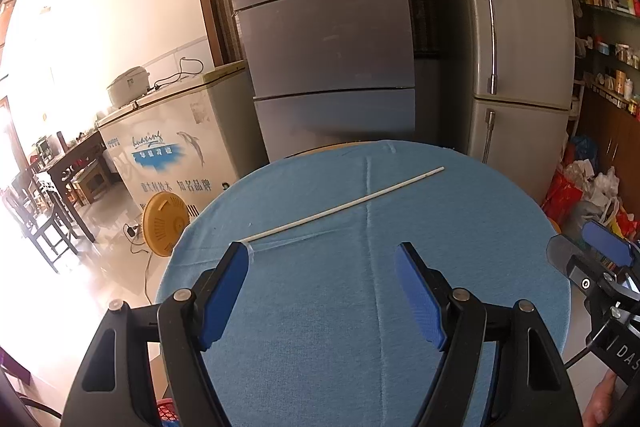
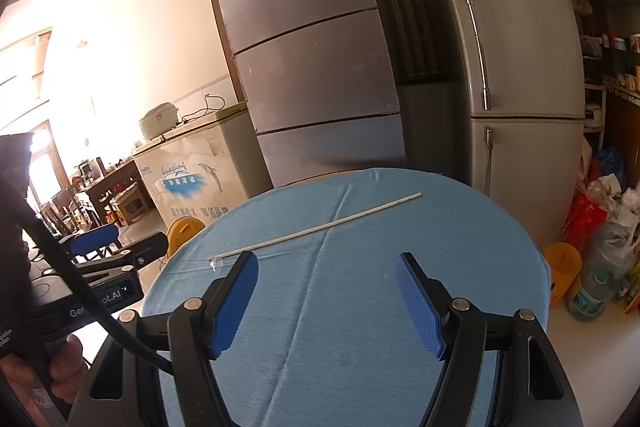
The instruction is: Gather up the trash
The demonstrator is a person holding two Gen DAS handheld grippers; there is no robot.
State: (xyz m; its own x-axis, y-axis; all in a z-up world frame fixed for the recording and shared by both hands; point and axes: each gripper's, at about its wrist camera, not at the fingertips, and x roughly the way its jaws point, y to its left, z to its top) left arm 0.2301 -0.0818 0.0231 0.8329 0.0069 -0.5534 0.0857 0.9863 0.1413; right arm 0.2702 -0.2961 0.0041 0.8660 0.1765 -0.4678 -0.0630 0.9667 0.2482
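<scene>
On blue tablecloth (image 1: pixel 320 307): white straw (image 1: pixel 344 205); fridges (image 1: pixel 328 39) behind.

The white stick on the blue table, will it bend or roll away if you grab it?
The stick is very thin and long, so it is probably light and may flex. It looks round, so a push could roll it across the cloth. Lying flat, it may slip from the gripper.
</scene>
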